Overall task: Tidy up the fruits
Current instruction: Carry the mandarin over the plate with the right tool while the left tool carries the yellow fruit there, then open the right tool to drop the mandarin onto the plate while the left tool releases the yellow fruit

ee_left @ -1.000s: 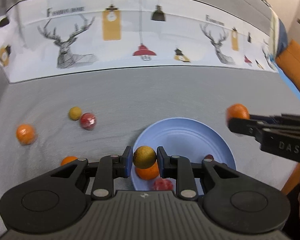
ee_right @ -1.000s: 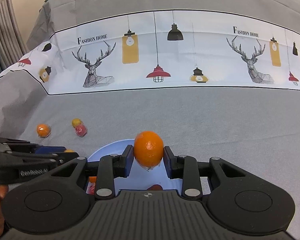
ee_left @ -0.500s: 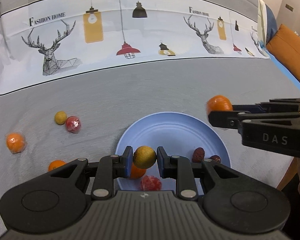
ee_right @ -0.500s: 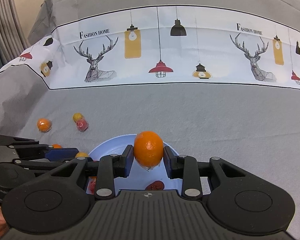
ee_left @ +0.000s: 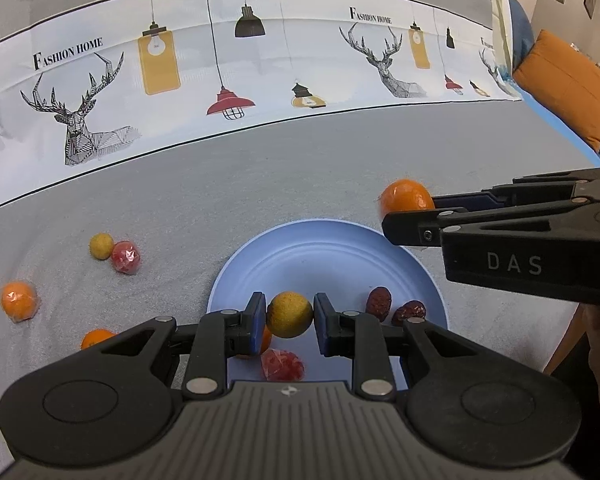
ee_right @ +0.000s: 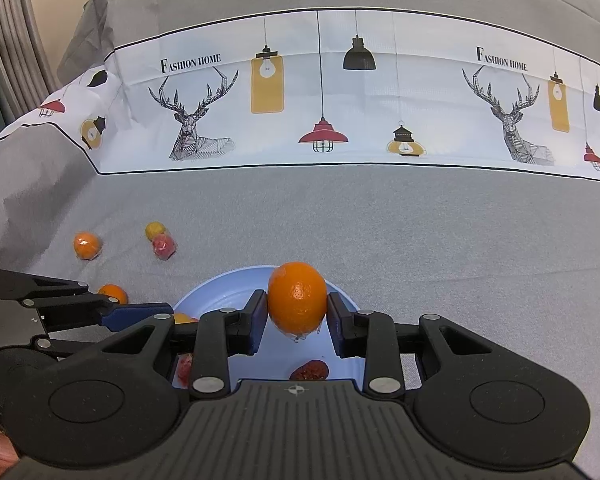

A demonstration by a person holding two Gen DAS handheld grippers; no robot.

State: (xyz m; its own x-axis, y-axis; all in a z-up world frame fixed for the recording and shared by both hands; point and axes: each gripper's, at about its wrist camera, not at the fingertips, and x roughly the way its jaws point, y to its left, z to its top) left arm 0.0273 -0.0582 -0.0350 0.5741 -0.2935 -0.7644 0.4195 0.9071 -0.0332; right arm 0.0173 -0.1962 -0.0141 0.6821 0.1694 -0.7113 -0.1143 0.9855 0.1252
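A blue plate [ee_left: 328, 252] lies on the grey cloth and also shows in the right wrist view [ee_right: 216, 294]. My left gripper [ee_left: 290, 316] is shut on a yellow-brown round fruit [ee_left: 290, 314] above the plate's near part. My right gripper [ee_right: 297, 312] is shut on an orange [ee_right: 297, 300] above the plate; it also shows in the left wrist view [ee_left: 405, 198] at the plate's far right rim. On the plate lie two dark red dates [ee_left: 379, 299], a wrapped red fruit [ee_left: 282, 365] and an orange partly hidden by my left finger.
Loose on the cloth left of the plate: a yellow fruit [ee_left: 101, 245], a wrapped red fruit [ee_left: 126, 257], a wrapped orange [ee_left: 18, 301] and another orange [ee_left: 96, 338]. A printed white band [ee_left: 220, 60] runs across the back. An orange cushion [ee_left: 572, 84] sits far right.
Both grippers have moved in over the plate with their fruits still held. The plate now sits more centrally under them.
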